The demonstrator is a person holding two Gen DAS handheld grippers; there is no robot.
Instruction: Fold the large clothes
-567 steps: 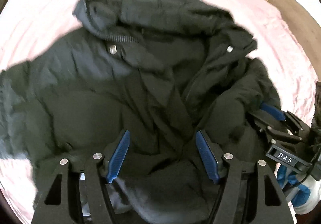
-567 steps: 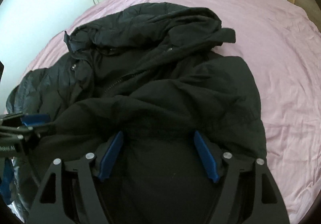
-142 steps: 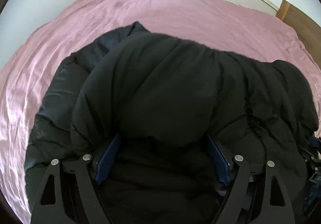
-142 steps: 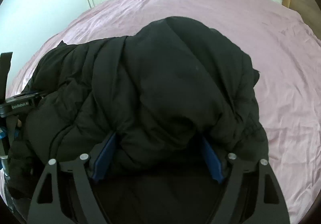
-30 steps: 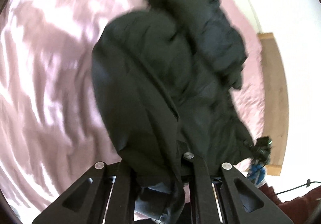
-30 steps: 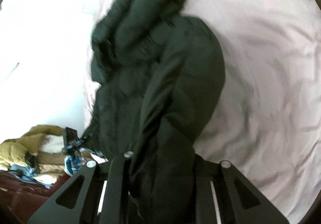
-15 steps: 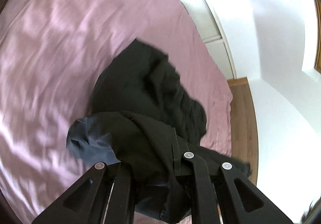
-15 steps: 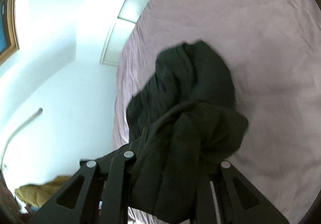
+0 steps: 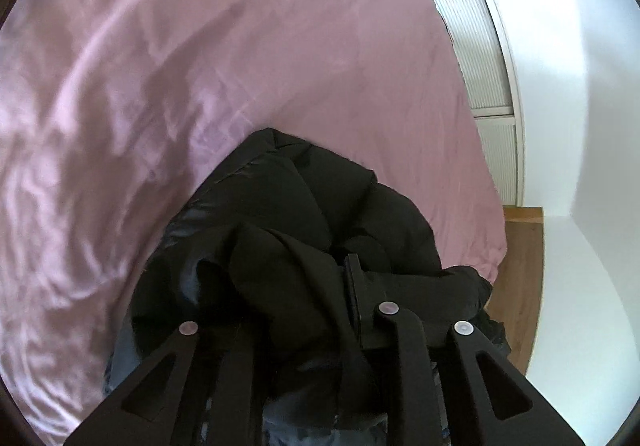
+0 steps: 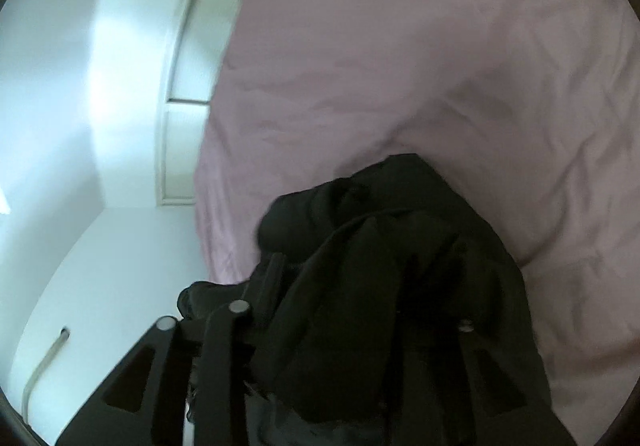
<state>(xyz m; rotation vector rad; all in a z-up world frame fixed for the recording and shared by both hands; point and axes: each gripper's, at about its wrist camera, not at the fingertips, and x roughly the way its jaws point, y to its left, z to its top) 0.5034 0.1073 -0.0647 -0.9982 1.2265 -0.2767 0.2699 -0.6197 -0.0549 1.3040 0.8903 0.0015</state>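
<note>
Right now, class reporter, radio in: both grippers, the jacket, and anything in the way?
Left gripper, right gripper: jaws just opening, black jacket bunched between each. Jacket heaped on pink bedsheet. Nothing in the way.

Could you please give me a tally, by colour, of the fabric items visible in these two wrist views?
Black: 1, the padded jacket, bunched between the fingers of the left gripper and the right gripper
Pink: 1, the bed sheet
Total: 2
</note>
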